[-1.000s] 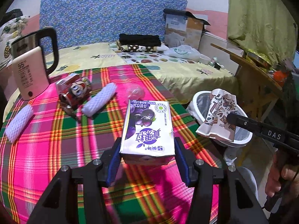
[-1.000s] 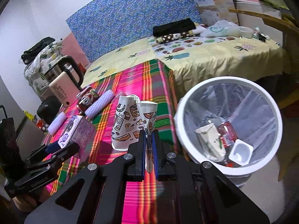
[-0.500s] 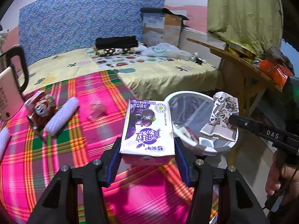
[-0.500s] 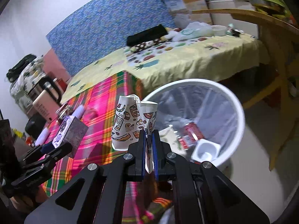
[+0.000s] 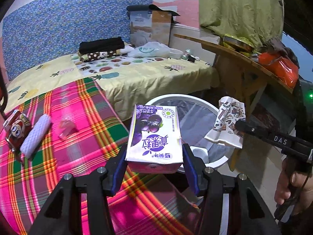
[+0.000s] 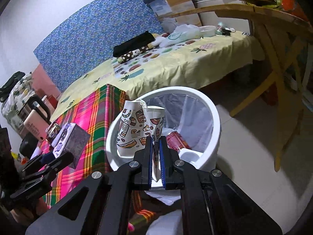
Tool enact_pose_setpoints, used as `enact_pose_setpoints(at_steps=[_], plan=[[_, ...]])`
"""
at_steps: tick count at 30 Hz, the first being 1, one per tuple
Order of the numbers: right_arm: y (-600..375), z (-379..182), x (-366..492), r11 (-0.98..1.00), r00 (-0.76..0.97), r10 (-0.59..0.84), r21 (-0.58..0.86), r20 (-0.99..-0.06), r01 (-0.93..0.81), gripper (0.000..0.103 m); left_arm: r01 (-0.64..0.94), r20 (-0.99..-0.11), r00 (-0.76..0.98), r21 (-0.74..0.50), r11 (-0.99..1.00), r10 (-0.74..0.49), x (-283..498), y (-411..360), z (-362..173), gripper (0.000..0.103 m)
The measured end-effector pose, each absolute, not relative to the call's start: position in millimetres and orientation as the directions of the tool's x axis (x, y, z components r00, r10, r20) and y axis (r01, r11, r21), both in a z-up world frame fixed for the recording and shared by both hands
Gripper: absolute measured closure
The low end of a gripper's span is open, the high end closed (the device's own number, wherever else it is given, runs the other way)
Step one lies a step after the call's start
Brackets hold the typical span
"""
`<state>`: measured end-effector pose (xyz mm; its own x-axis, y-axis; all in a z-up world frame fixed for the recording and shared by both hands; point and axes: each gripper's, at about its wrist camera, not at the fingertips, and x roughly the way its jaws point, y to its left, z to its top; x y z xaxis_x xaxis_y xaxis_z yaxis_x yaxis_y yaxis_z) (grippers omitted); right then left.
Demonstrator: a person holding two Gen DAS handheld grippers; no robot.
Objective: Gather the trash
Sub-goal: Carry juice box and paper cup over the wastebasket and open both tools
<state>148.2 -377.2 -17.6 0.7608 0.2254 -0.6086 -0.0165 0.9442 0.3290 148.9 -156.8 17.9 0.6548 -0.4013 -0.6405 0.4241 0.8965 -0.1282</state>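
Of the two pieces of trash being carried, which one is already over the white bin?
The crushed patterned paper cup, pinched in the right tool, is over the bin; the purple milk carton is beside it.

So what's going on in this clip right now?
A person with a gripper in each hand is clearing trash off a plaid-covered bed. The left gripper is clamped on a purple milk carton, and the right gripper pinches a crumpled patterned paper cup. Both are held at the white bin, which already holds some trash. Neither is released yet.
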Motion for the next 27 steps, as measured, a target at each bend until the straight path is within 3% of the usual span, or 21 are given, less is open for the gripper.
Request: enact_pose_setpoints(at_steps=[15,21,24,26,27], plan=[[-387,-35,162,0.954,0.704,0.21,0.298,-0.678,0.003,0.096,0.494,-0.671,0.594,-0.133,0.859,-0.445,166,-195,-5,0.046],[-390,-38,163,0.957,0.696,0.199,0.29,-0.689,0.013,0.09,0.512,-0.667,0.587,-0.133,0.849,-0.459,173,-204,-9,0.046],[-392,-37,160,0.956,0.7,0.2,0.293,-0.685,0.014,0.07,0.505,-0.66,0.592,-0.142,0.851,-0.462,173,-202,-8,0.037],[-393,-36,161,0.956,0.703,0.2,0.294,-0.683,0.013,0.044,0.497,-0.655,0.597,-0.152,0.854,-0.464,173,-198,-7,0.035],[-392,-36,160,0.955,0.704,0.203,0.296,-0.681,0.011,0.043,0.495,-0.652,0.599,-0.155,0.855,-0.465,172,-196,-5,0.035]])
